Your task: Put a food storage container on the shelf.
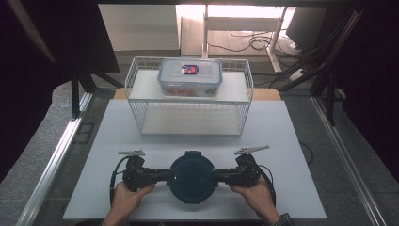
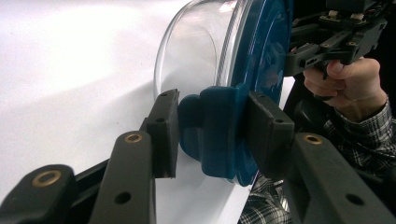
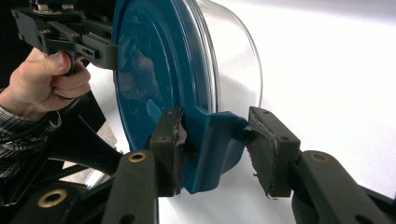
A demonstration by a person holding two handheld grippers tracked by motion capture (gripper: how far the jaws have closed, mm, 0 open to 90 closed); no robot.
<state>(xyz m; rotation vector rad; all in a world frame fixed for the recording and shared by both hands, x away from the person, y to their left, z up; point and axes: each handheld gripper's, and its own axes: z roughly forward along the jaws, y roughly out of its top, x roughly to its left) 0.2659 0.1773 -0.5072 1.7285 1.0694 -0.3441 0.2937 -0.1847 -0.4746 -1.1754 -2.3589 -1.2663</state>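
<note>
- A round glass container with a blue lid (image 1: 193, 176) sits on the white worktop (image 1: 291, 141), near its front edge.
- The left gripper (image 1: 165, 176) meets it from the left, the right gripper (image 1: 220, 176) from the right.
- Behind it stands a white wire rack (image 1: 141, 101).
- On the rack's top shelf rests a rectangular clear plastic box with a lid (image 1: 190, 76).

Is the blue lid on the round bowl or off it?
On. The blue lid covers the glass bowl; both gripper views show its side clip folded down over the rim, between the jaws.

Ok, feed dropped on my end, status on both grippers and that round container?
Left gripper clamped on a lid latch. Right gripper clamped on the opposite latch. Round container on the table, blue lid on. Wire rack behind, clear.
</note>
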